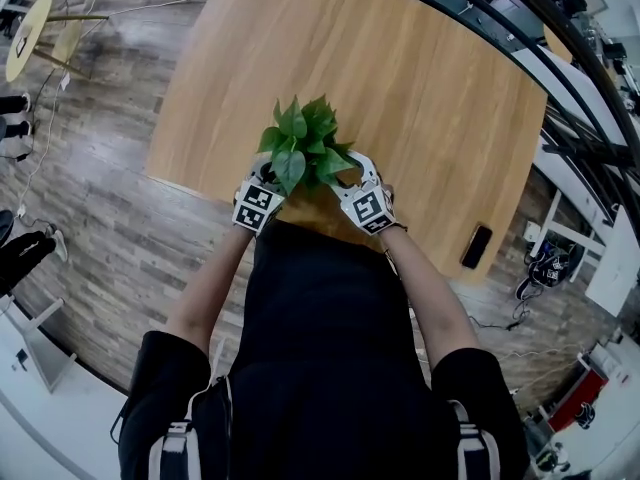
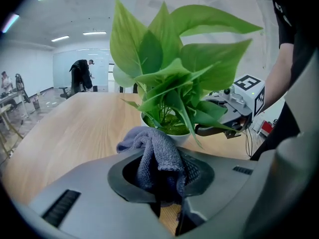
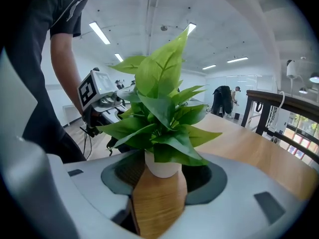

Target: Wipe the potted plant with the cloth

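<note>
The potted plant [image 1: 303, 146] stands on the wooden worktop [image 1: 430, 88], close to the edge nearest the person. Its broad green leaves spread over a small white pot [image 3: 162, 166].

In the head view the left hand-held gripper [image 1: 268, 180] sits at 7 o'clock from the plant. The right hand-held gripper [image 1: 356, 176] sits at 5 o'clock, so the two flank the plant from the near side.

In the left gripper view, the left hand-held gripper [image 2: 162, 180] is clamped on a bunched grey-blue cloth [image 2: 158, 156]. The cloth's upper fold rises just beside the pot's rim, under the lowest leaves. I cannot tell whether it touches them.

In the right gripper view, the right hand-held gripper [image 3: 159, 183] has its jaws wide apart. The pot shows between them at 12 o'clock. Bare wood is visible beneath it, and the pads do not press on it.

Farther out, a dark phone [image 1: 477, 246] lies on the worktop at 4 o'clock from the plant, near the edge. A round yellow stool [image 1: 28, 34] stands on the plank floor well off at 10 o'clock.
</note>
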### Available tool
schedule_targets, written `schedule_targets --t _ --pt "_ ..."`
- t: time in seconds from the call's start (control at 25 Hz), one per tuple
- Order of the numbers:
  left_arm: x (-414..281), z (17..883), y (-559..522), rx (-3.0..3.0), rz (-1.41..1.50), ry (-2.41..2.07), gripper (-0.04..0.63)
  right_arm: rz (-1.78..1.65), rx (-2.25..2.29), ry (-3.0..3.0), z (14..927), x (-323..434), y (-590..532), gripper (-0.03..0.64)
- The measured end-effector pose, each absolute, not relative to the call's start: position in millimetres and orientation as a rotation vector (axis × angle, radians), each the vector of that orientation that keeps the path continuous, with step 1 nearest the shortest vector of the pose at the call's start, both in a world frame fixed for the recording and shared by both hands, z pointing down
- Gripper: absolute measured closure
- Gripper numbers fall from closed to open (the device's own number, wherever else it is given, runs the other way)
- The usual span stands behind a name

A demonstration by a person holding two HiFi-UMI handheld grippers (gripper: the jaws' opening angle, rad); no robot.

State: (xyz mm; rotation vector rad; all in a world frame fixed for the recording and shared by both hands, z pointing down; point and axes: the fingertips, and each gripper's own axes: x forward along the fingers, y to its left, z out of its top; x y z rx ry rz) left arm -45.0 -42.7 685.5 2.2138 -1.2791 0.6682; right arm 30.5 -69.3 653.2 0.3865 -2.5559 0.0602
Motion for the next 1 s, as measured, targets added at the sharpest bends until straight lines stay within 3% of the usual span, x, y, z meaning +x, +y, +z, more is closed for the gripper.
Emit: schedule_targets --t 1.0 --pt "-65.5 697.7 -48.6 2.236 0.661 -1.113 0.480 0.167 0.532 -2.484 654.1 29.3 -36.0 0.397"
